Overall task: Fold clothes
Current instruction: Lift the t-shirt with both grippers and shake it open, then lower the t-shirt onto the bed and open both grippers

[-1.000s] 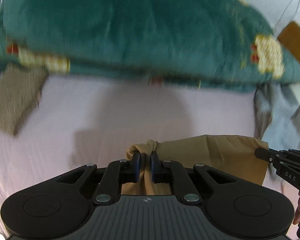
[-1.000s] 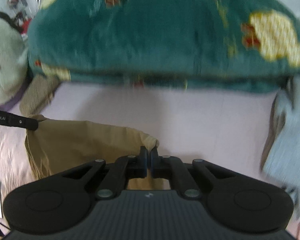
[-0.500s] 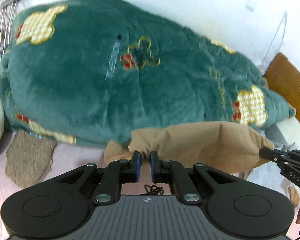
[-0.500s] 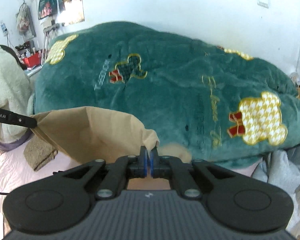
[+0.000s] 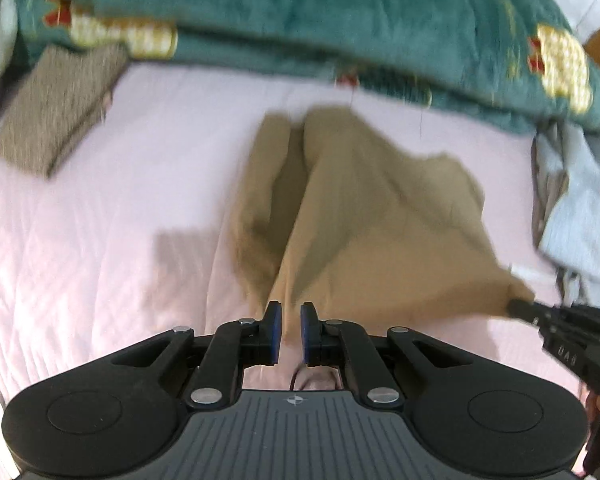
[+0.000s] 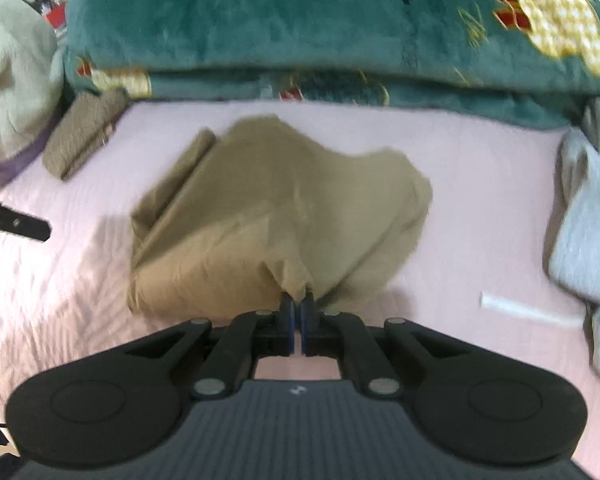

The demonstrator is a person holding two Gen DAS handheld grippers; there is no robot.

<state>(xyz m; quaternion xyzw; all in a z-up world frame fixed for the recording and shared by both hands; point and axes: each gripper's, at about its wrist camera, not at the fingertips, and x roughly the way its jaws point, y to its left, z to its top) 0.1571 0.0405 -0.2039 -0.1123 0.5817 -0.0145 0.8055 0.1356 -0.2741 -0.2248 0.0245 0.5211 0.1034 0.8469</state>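
Note:
A tan garment (image 5: 352, 204) lies spread and rumpled on the pink bed sheet (image 5: 100, 240). It also shows in the right wrist view (image 6: 268, 208). My left gripper (image 5: 290, 330) sits at the garment's near edge with its jaws slightly apart, and the cloth lies loose beyond its tips. My right gripper (image 6: 298, 308) is shut on a near corner of the tan garment. It also shows at the right of the left wrist view (image 5: 518, 308), pinching that corner. The left gripper's tip shows at the left edge of the right wrist view (image 6: 40, 230).
A big green plush blanket (image 5: 300, 8) fills the far side of the bed. A folded brown knit cloth (image 5: 56, 108) lies at the far left. A heap of grey clothes (image 6: 588, 224) lies at the right. A small white strip (image 6: 528, 308) lies beside the heap.
Both grippers swung down from holding the tan garment up in the air. The garment now lies on the sheet. My left gripper has opened and let go of its corner.

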